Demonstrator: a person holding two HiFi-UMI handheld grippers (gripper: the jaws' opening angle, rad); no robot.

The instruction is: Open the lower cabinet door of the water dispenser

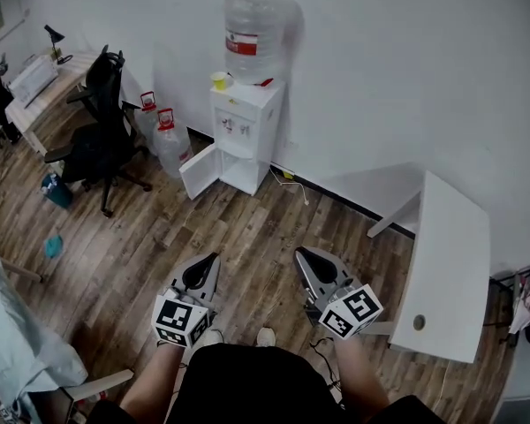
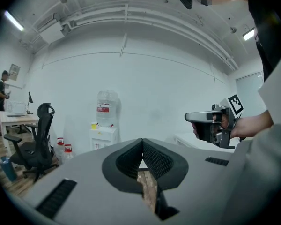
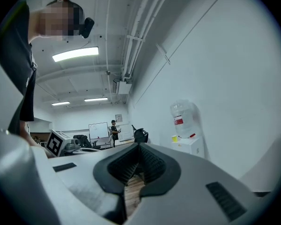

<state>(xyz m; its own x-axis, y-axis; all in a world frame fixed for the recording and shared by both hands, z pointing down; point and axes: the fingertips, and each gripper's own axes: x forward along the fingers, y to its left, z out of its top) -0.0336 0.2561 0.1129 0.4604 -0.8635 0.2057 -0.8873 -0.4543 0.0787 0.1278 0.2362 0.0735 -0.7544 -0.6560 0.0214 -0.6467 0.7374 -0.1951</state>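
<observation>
A: Where's the lower cabinet door (image 1: 200, 171)?

B: Across the room, at the foot of the water dispenser (image 1: 246, 129), which stands against the wall (image 1: 380, 78). It's a plain white panel, already swung out from the left side of the cabinet front.

A: Which way does it point?

B: Its free edge aims toward the picture's lower left, at the spare bottles (image 1: 170, 140) and the office chair (image 1: 102, 122). The panel stands upright above the wood floor (image 1: 247, 237). The dispenser itself is a tall white box, long axis vertical, with a big clear bottle (image 1: 253, 42) on top and a yellow cup (image 1: 219, 79) beside the bottle.

A: Anything you can't see?

B: The inside of the cabinet is too small and dark to read. In both gripper views the grippers' own bodies cover the dispenser's lower half, door included.

A: And the claws?

B: The left gripper (image 1: 210, 261) and right gripper (image 1: 304, 254) are held side by side near the person, well apart from the dispenser. Each has its jaws closed together, nothing between them. A white table (image 1: 450, 263) sits to the right.
</observation>
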